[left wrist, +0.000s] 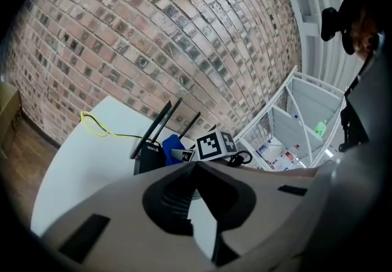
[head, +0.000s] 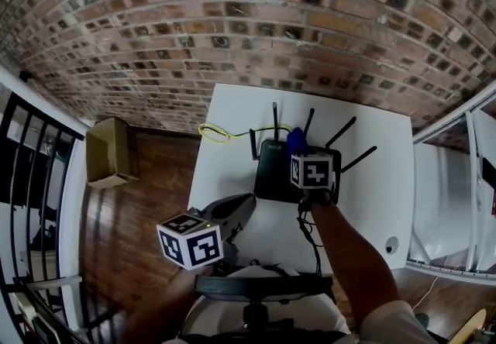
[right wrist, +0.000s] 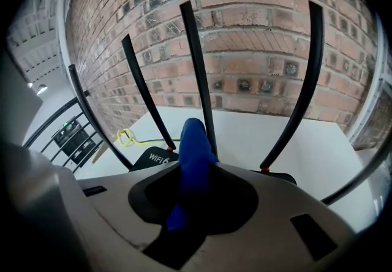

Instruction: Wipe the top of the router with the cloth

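A black router point(head: 271, 168) with several upright antennas stands near the far middle of the white table point(head: 372, 180). Over its top hangs a blue cloth point(head: 296, 139), with my right gripper point(head: 298, 150) shut on it. In the right gripper view the cloth point(right wrist: 195, 148) sticks up between the jaws, above the router point(right wrist: 156, 157) and in front of its antennas. My left gripper point(head: 246, 203) hovers near the table's front edge, left of the router, shut with nothing in it. The left gripper view shows the router point(left wrist: 150, 155) and cloth point(left wrist: 173, 145) beyond its jaws.
A yellow cable point(head: 221, 133) loops on the table behind the router, close to the brick wall point(head: 232, 25). A cardboard box point(head: 111, 150) sits on the wooden floor at left. A white metal frame point(head: 457, 203) borders the table's right side. A black cord point(head: 308, 230) trails from my right gripper.
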Tool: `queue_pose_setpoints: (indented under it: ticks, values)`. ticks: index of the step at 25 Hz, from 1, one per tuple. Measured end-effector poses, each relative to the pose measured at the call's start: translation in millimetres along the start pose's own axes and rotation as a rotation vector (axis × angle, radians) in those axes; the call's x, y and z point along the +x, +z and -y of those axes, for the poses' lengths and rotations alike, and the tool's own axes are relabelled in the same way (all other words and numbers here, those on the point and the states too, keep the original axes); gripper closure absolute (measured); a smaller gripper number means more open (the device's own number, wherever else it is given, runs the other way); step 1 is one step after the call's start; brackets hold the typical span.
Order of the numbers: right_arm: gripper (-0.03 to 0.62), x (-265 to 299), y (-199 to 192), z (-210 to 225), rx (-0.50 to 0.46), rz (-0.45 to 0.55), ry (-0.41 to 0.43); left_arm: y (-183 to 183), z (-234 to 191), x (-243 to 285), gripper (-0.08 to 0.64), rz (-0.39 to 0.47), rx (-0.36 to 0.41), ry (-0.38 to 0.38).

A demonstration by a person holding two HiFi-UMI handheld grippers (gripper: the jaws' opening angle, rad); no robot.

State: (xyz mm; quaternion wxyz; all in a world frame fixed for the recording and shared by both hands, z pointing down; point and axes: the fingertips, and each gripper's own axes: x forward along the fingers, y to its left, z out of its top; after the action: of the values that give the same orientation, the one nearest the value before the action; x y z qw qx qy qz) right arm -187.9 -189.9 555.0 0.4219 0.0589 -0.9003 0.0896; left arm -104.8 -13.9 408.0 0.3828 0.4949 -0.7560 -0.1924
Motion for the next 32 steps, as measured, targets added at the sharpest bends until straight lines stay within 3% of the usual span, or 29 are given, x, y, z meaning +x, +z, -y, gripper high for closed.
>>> queue_pose_setpoints:
  ticks: [13, 24, 32]
  values:
    - [0.477, -80, 24, 3, -0.039, 0.186, 0.088, -6, 31, 30, 0.532, -0.044, 0.037, -0.084]
    - [0.479, -137, 94, 33, 0.04, 0.405, 0.057, -15, 49, 46, 0.532, -0.088, 0.056, -0.107]
    - [0.479, -140, 110, 64, 0.143, 0.442, 0.0, -12, 47, 44, 0.532, -0.086, 0.055, -0.107]
